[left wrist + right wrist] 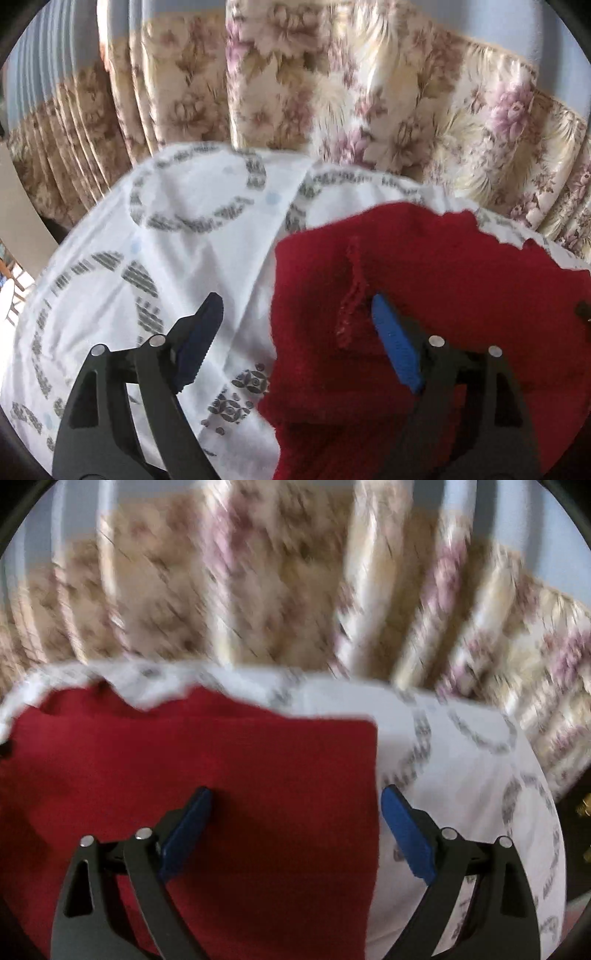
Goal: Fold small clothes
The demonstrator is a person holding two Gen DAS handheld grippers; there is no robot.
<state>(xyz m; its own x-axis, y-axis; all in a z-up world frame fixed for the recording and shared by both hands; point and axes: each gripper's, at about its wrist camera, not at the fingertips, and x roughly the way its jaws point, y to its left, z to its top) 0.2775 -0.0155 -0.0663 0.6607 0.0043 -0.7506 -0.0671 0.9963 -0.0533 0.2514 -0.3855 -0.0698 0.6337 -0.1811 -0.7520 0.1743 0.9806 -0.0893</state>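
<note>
A dark red knitted garment lies on a white patterned sheet. In the left wrist view its left edge runs down the middle, and a narrow knitted strip lies across it. My left gripper hangs open over that edge: one pad is over the sheet, the other over the red knit, with nothing pinched. In the right wrist view the same garment fills the left side and its right edge is straight. My right gripper straddles that edge with its jaws wide and holds nothing.
A floral curtain hangs close behind the sheet-covered surface. The white sheet drops away at the right in the right wrist view, with dark furniture beyond. The right wrist picture is blurred.
</note>
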